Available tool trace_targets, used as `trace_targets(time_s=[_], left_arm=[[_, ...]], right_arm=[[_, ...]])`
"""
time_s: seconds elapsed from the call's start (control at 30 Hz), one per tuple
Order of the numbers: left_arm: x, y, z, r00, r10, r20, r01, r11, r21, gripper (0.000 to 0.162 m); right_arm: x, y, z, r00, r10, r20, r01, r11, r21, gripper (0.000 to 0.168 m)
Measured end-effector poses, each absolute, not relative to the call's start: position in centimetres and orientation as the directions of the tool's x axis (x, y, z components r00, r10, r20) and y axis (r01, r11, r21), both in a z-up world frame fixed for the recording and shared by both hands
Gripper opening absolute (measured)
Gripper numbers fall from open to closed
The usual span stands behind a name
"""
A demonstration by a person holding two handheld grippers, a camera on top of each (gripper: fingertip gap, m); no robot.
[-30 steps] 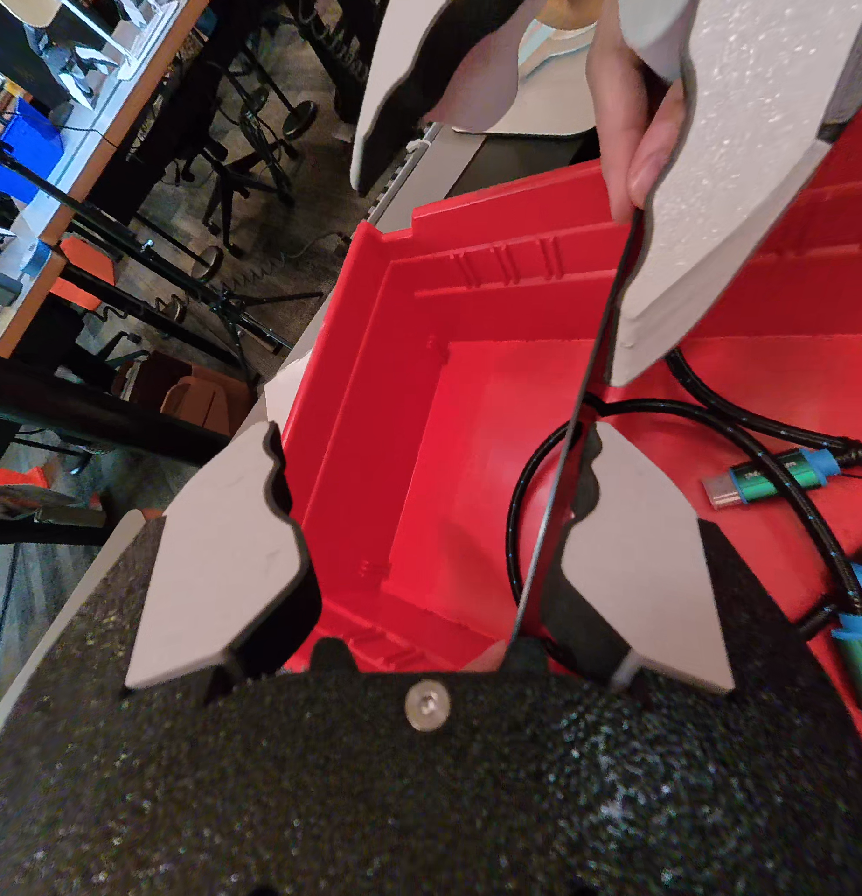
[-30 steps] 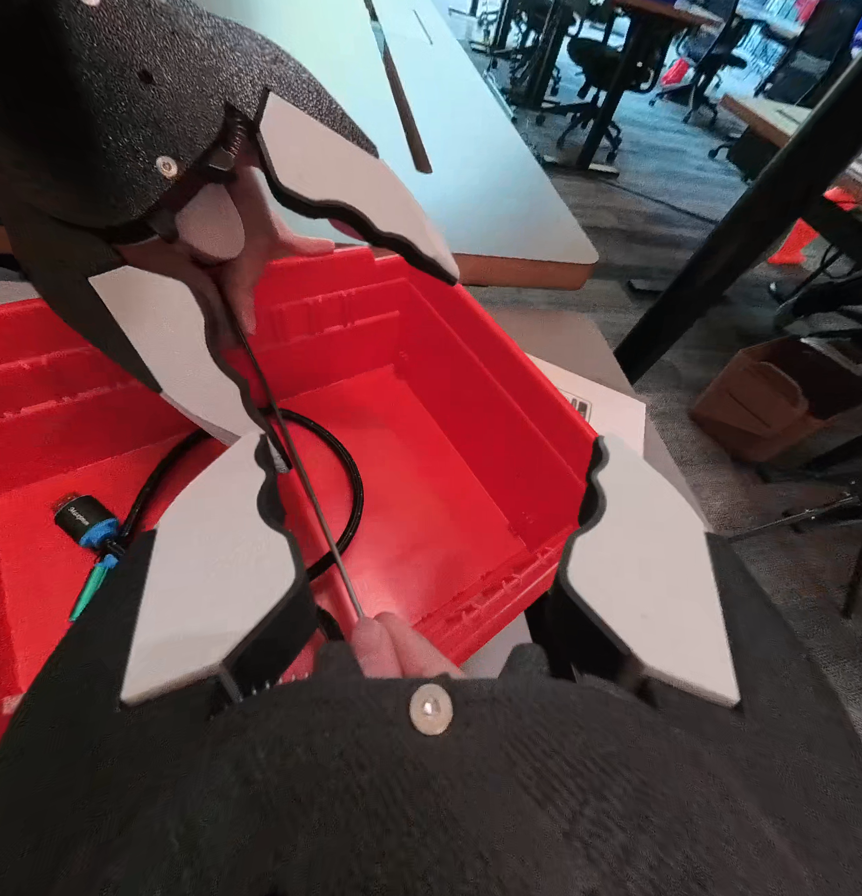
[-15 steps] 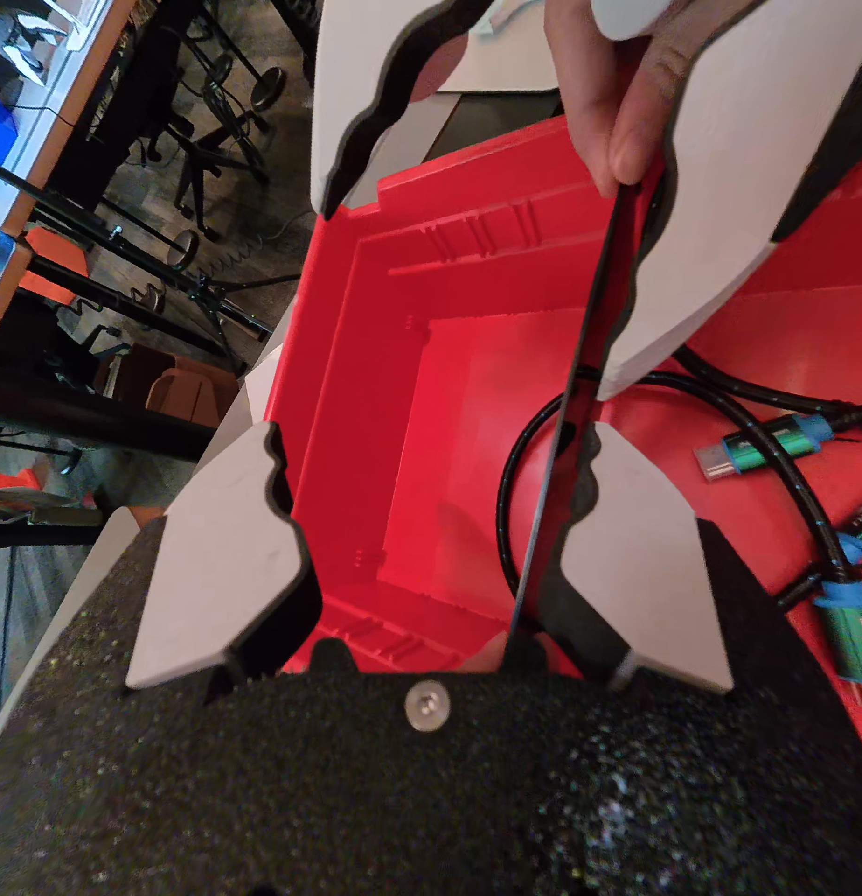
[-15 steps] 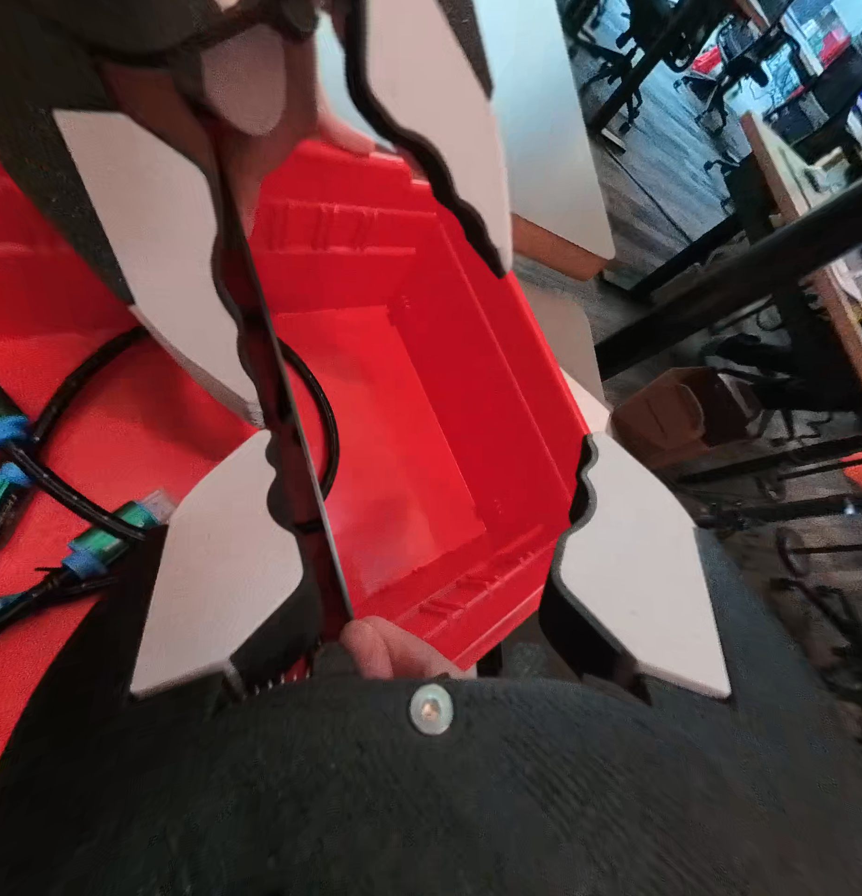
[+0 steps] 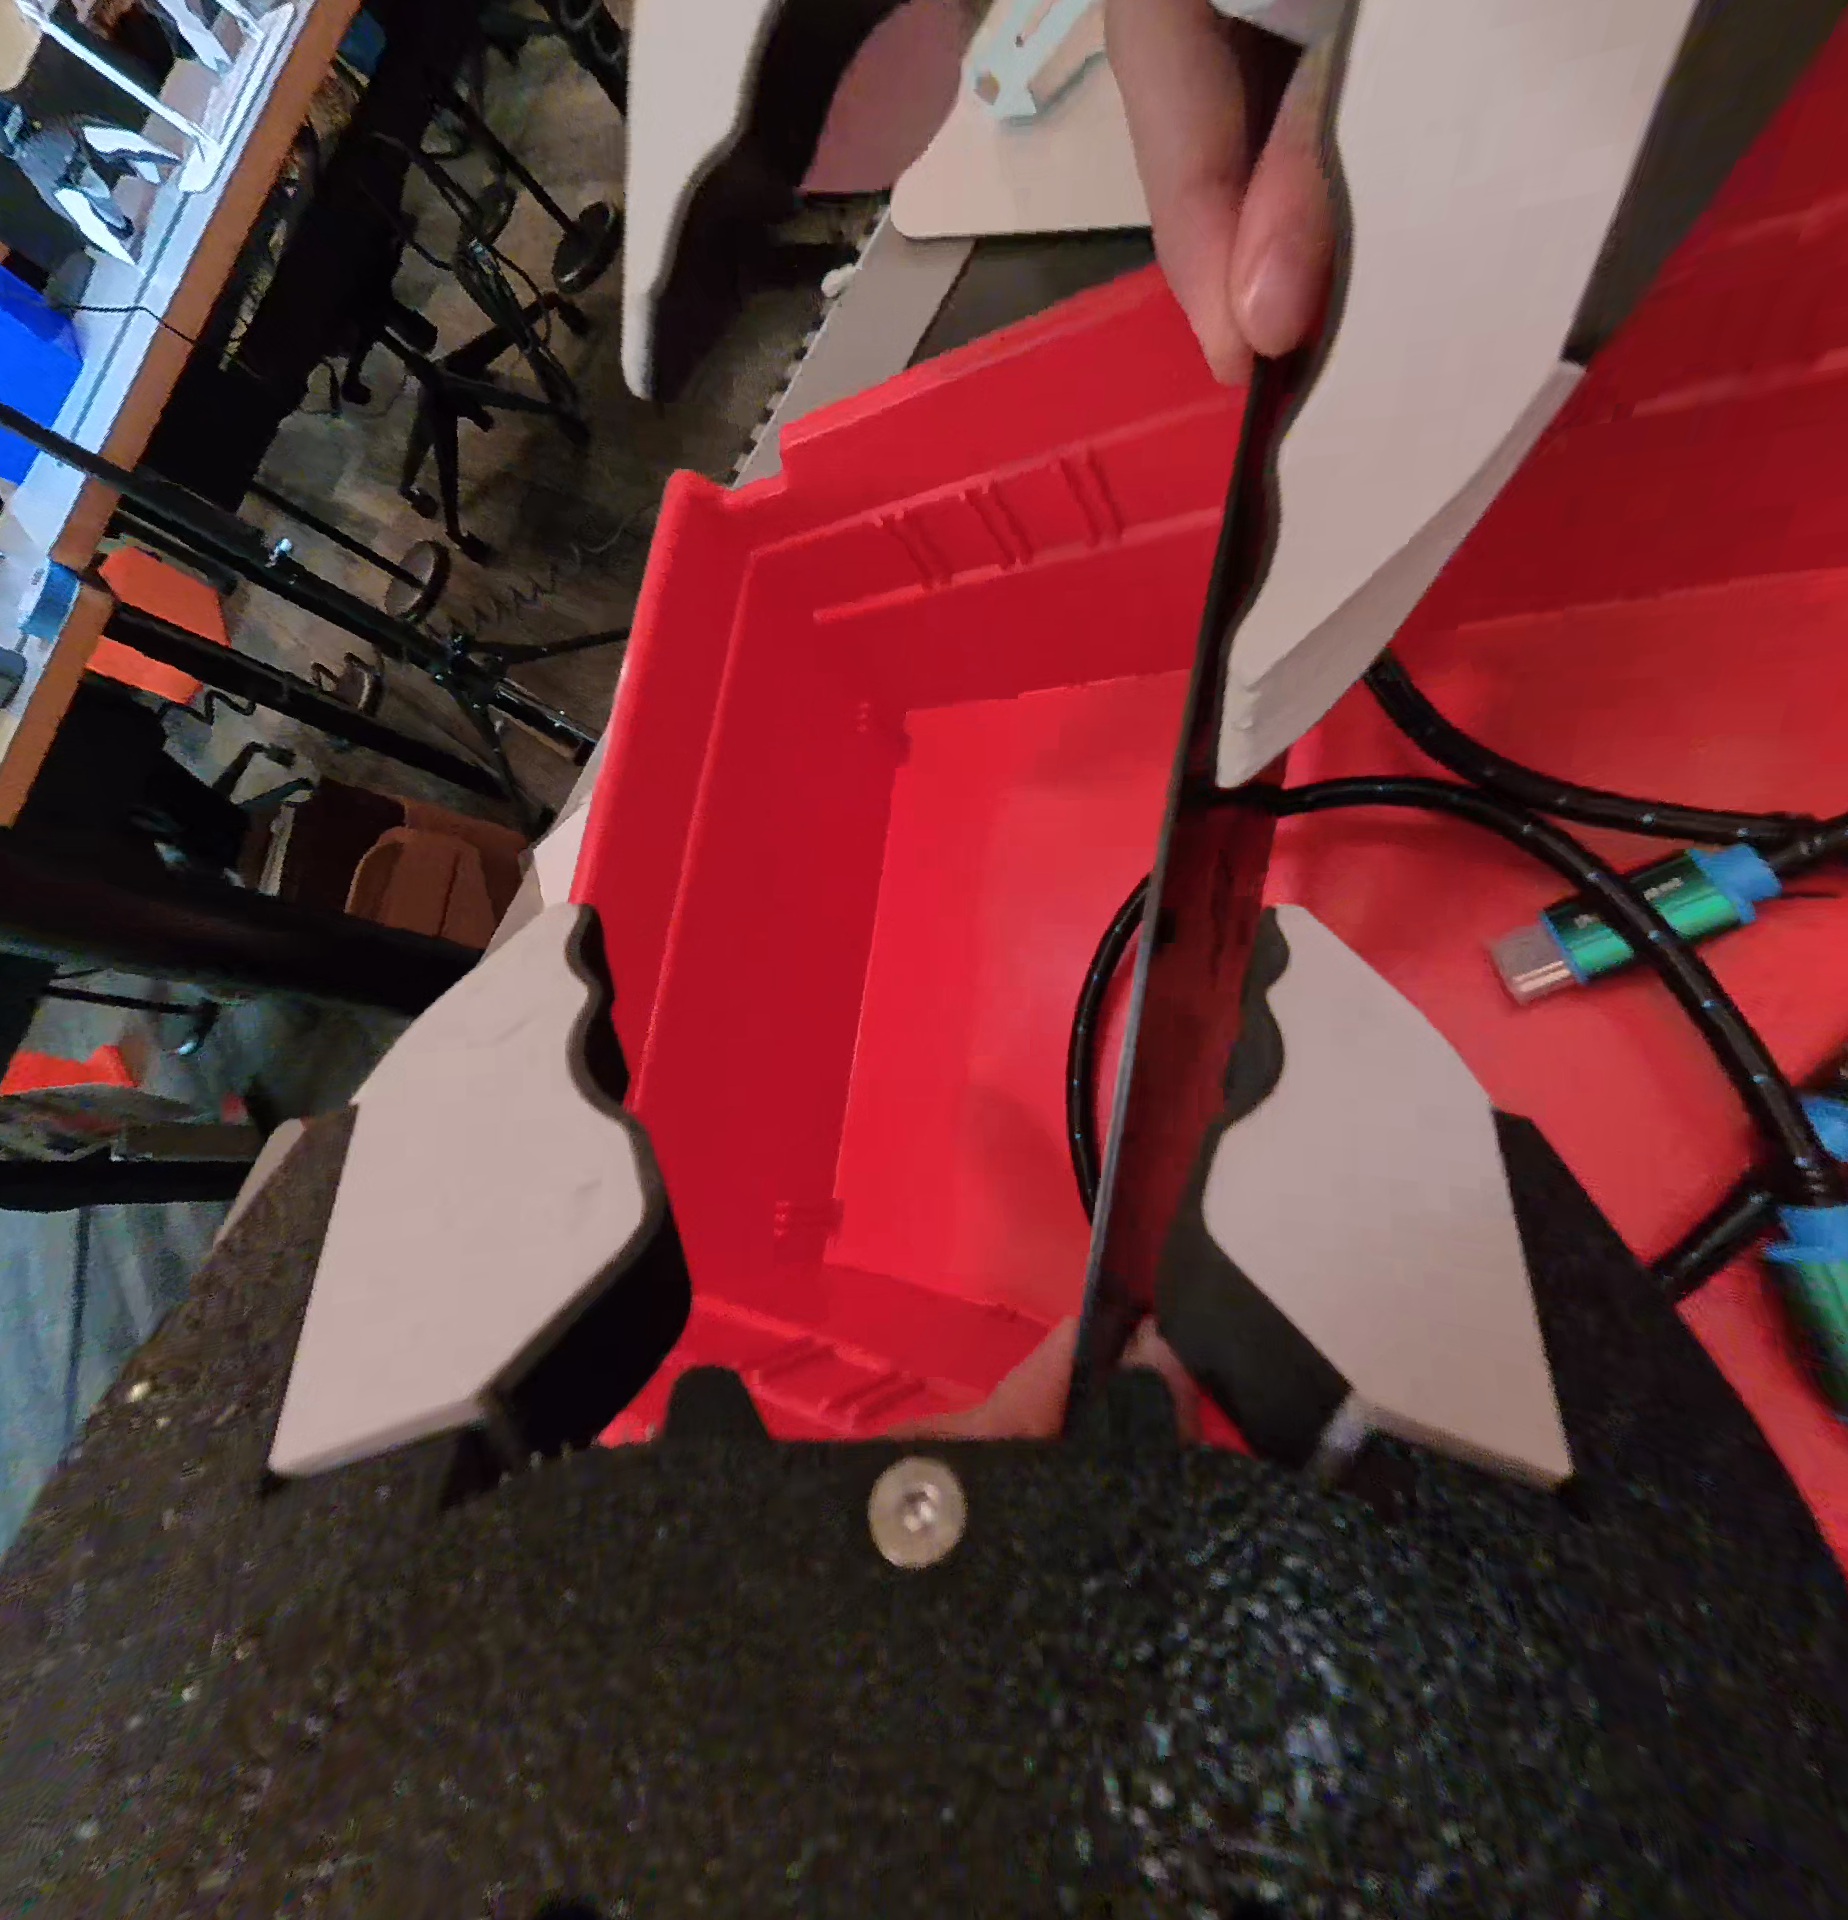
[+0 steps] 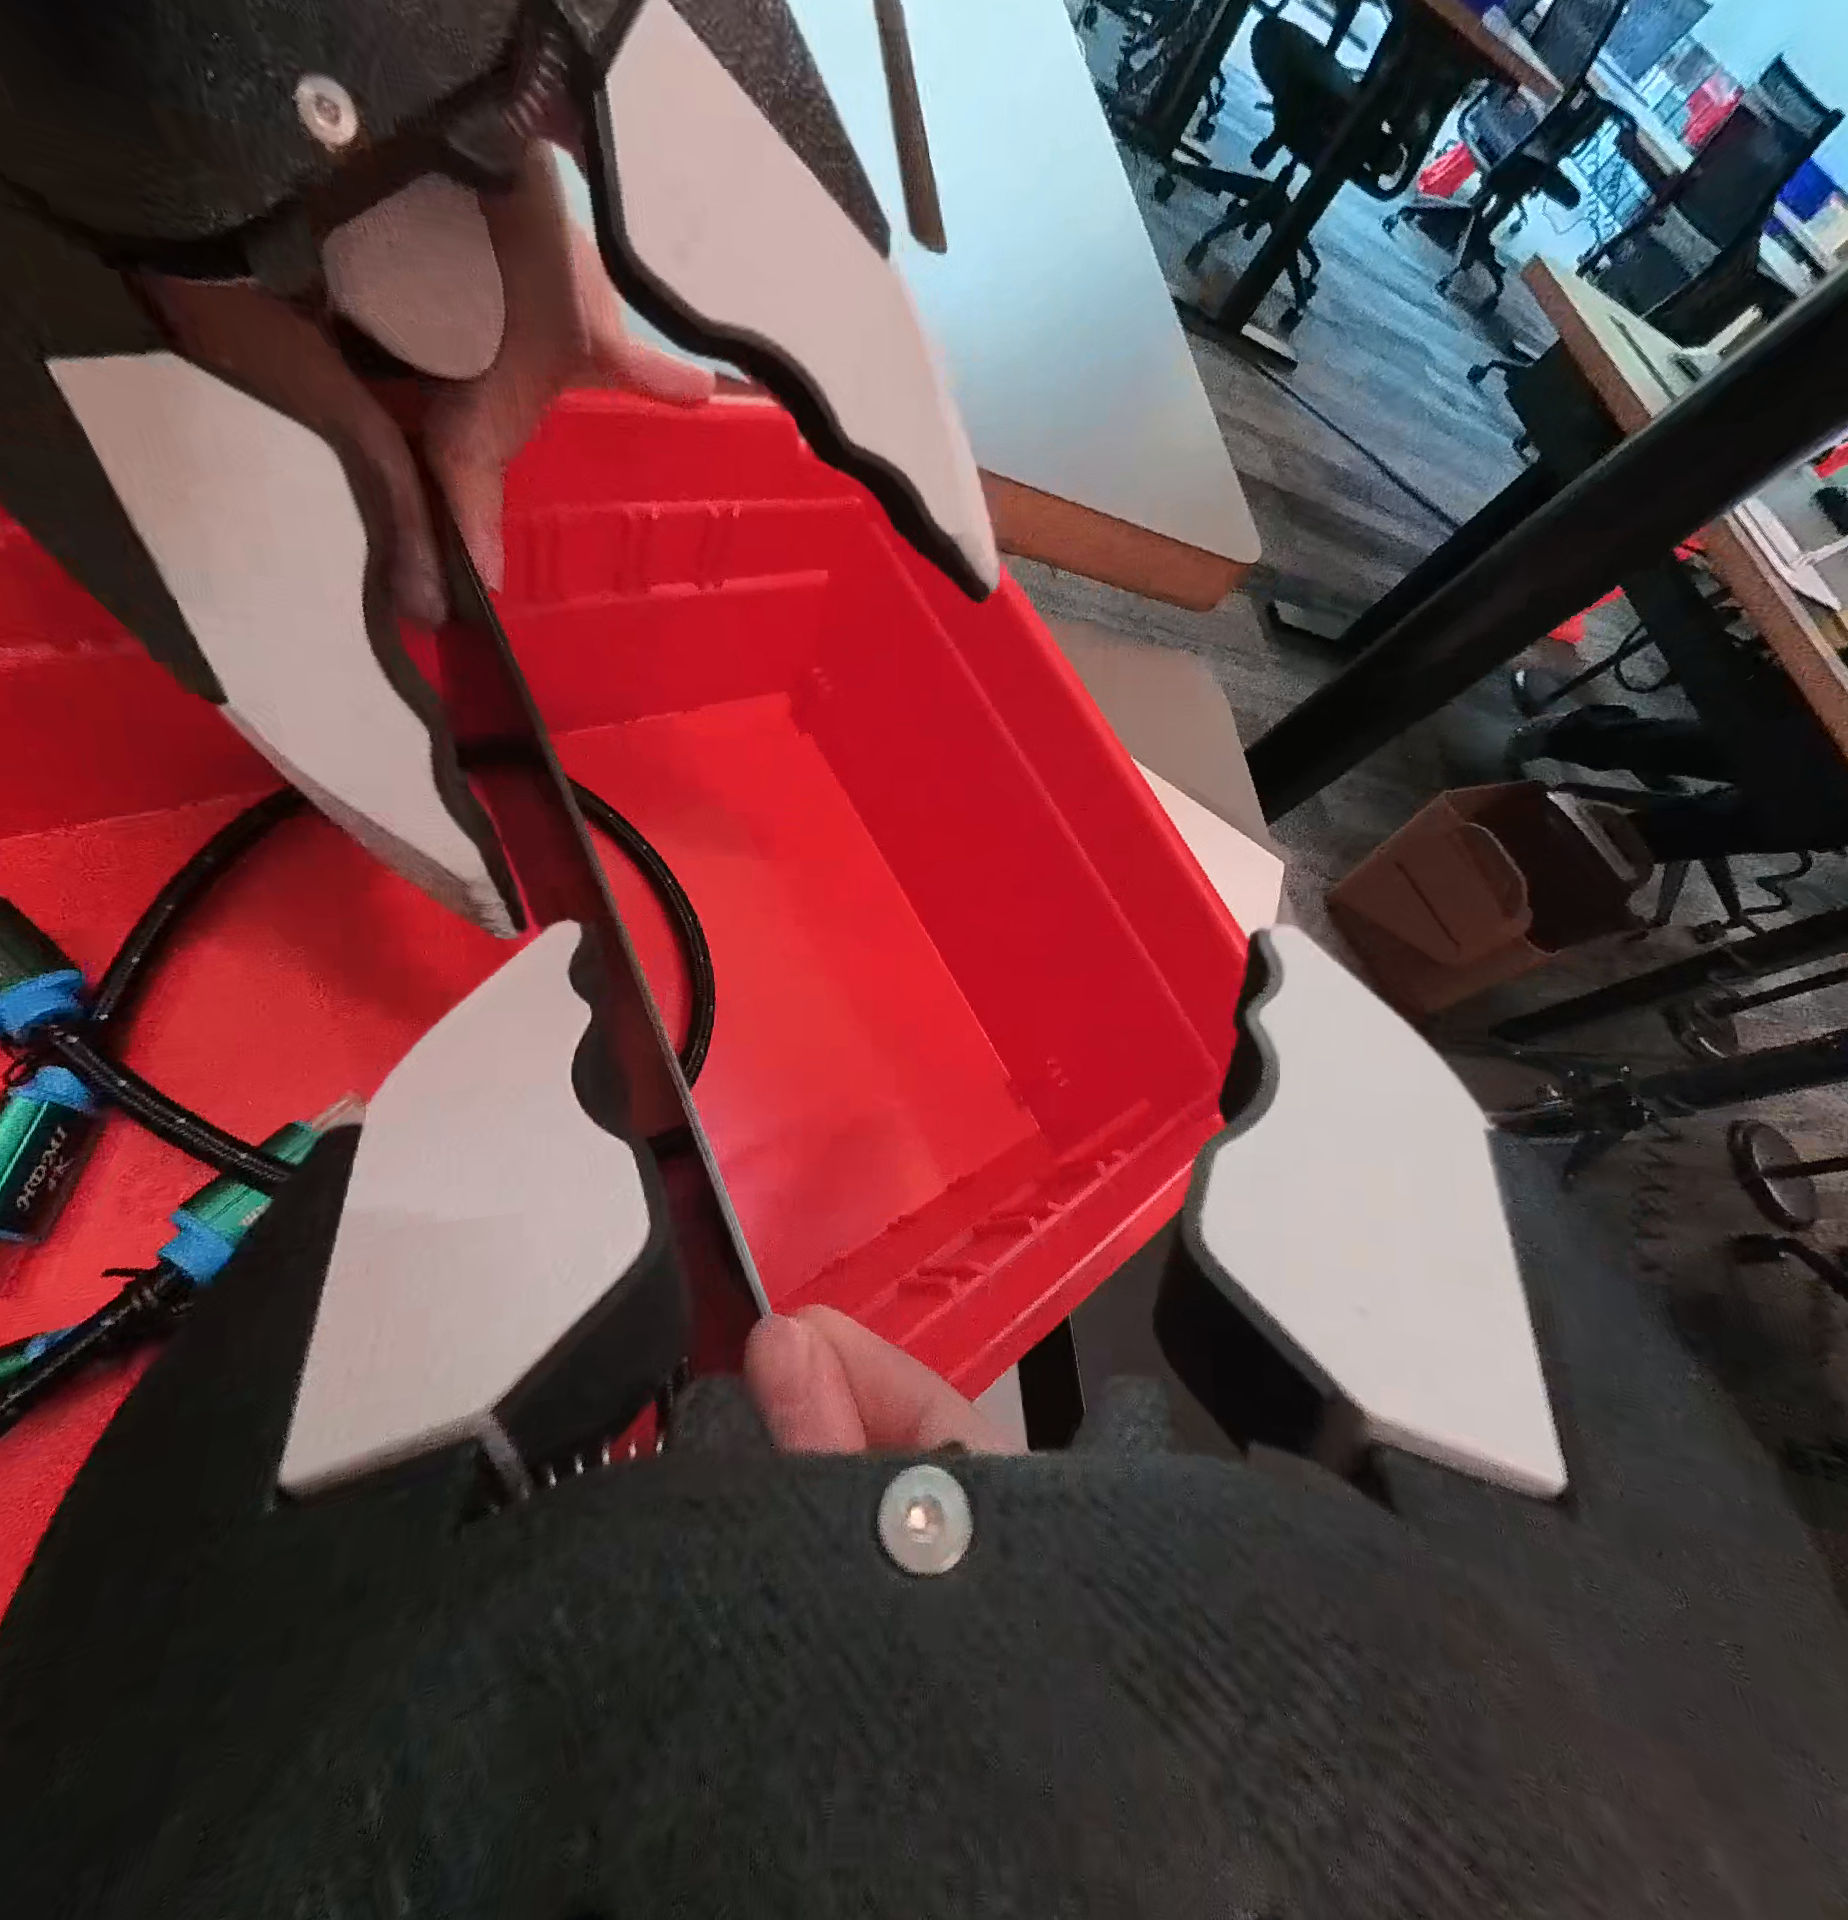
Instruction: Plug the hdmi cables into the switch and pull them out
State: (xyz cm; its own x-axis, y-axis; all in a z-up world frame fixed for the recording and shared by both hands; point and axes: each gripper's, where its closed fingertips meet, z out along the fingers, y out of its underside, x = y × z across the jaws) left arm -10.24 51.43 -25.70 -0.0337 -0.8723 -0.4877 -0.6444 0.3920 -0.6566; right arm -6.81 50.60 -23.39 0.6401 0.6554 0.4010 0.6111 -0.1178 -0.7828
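Observation:
My left gripper (image 5: 925, 925) and right gripper (image 6: 920, 935) face each other over a red bin (image 5: 754, 831), both open and empty. The person's fingers (image 5: 1242, 239) hold a thin dark strip (image 5: 1180, 790) edge-on between the two hands; it also shows in the right wrist view (image 6: 629, 966). On the bin floor lie black braided HDMI cables (image 5: 1081, 1039) with green connectors (image 5: 1626, 925) wrapped in blue tape, also seen in the right wrist view (image 6: 26, 1174). The right gripper (image 5: 941, 577) shows at the top of the left wrist view. No switch is in view.
The bin's right-hand compartment (image 6: 1055, 883) holds nothing. A white table (image 6: 1055, 312) stands beyond the bin. A black bar (image 6: 1522, 540), a cardboard box (image 6: 1450, 894) and office chairs (image 5: 484, 312) are on the floor around.
Both grippers shifted and tilted a little over the bin, first closer together, then back. The fingers kept hold of the thin strip. Both jaws stayed open.

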Motion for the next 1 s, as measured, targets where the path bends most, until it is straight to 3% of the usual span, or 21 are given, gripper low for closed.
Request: trace_targets(time_s=[0.17, 0.27, 0.43, 0.6, 0.7, 0.9, 1.0], left_arm=[[-10.4, 51.6, -26.6, -0.077, -0.829, -0.554, -0.693, 0.445, -0.568, 0.113], [-10.3, 51.9, -26.1, -0.039, -0.834, -0.551, -0.678, 0.427, -0.598, 0.113], [-10.5, 51.9, -25.8, -0.024, -0.850, -0.526, -0.660, 0.408, -0.631, 0.113], [-10.4, 51.7, -24.2, 0.035, -0.909, -0.415, -0.591, 0.316, -0.742, 0.113], [-10.7, 52.4, -23.6, 0.073, -0.900, -0.429, -0.598, 0.304, -0.741, 0.111], [-11.1, 52.6, -24.9, -0.036, -0.833, -0.552, -0.713, 0.409, -0.570, 0.109], [-11.7, 52.6, -26.7, -0.138, -0.799, -0.586, -0.790, 0.446, -0.421, 0.114]], right_arm=[[-6.8, 50.8, -24.9, 0.627, 0.680, 0.380, 0.665, -0.213, -0.715, 0.114], [-7.0, 50.8, -24.7, 0.597, 0.654, 0.464, 0.703, -0.150, -0.695, 0.115], [-6.7, 51.1, -24.7, 0.623, 0.639, 0.451, 0.691, -0.179, -0.700, 0.119], [-6.7, 51.1, -24.2, 0.620, 0.601, 0.505, 0.701, -0.133, -0.701, 0.119], [-6.6, 51.2, -24.4, 0.615, 0.600, 0.512, 0.708, -0.134, -0.693, 0.120], [-6.7, 51.0, -24.9, 0.586, 0.587, 0.558, 0.737, -0.101, -0.668, 0.119], [-6.8, 51.0, -24.9, 0.596, 0.589, 0.545, 0.730, -0.116, -0.673, 0.123]])
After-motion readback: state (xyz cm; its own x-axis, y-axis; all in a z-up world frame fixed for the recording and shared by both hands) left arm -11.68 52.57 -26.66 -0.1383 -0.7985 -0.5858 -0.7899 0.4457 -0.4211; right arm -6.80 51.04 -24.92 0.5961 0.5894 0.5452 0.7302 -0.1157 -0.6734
